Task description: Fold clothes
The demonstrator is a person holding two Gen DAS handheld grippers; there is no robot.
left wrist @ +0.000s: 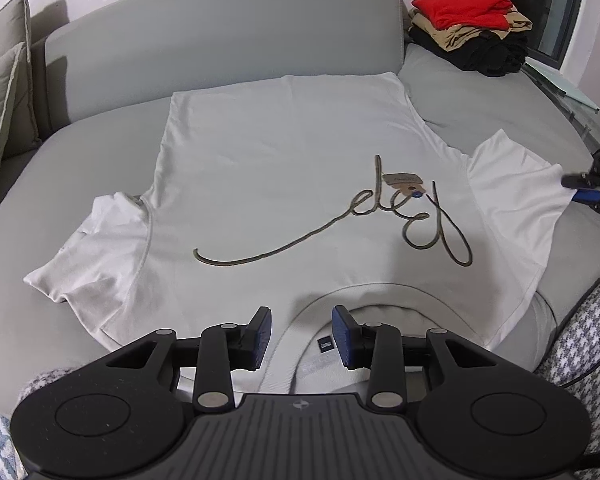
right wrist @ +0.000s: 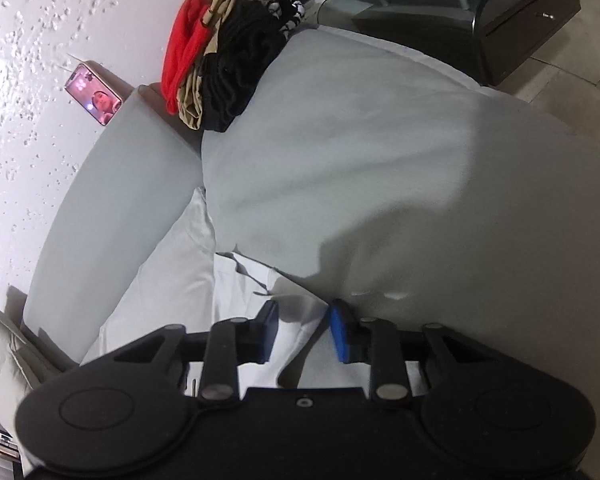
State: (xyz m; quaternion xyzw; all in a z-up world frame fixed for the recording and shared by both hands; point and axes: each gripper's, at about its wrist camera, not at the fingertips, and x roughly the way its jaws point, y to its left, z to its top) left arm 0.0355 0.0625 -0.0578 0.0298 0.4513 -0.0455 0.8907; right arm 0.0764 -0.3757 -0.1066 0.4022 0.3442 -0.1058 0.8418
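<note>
A white T-shirt [left wrist: 280,168] with a gold script print lies face up and spread flat on the grey sofa seat [left wrist: 460,92], its collar [left wrist: 284,344] nearest me. A paper hang tag [left wrist: 404,182] rests on the print. My left gripper [left wrist: 300,332] hovers open just over the collar, nothing between its blue pads. My right gripper [left wrist: 582,189] is at the outer edge of the right sleeve [left wrist: 512,184]. In the right wrist view its fingers [right wrist: 305,326] stand apart with the white sleeve cloth [right wrist: 296,312] lying between them, not visibly pinched.
A pile of folded red, tan and black clothes [left wrist: 472,24] sits on the sofa's far right corner. A phone [right wrist: 94,94] leans on the backrest against the wall. Cushions [left wrist: 4,80] stand at left. A glass side table [right wrist: 440,0] is beyond the sofa. Houndstooth fabric [left wrist: 588,340] lies near right.
</note>
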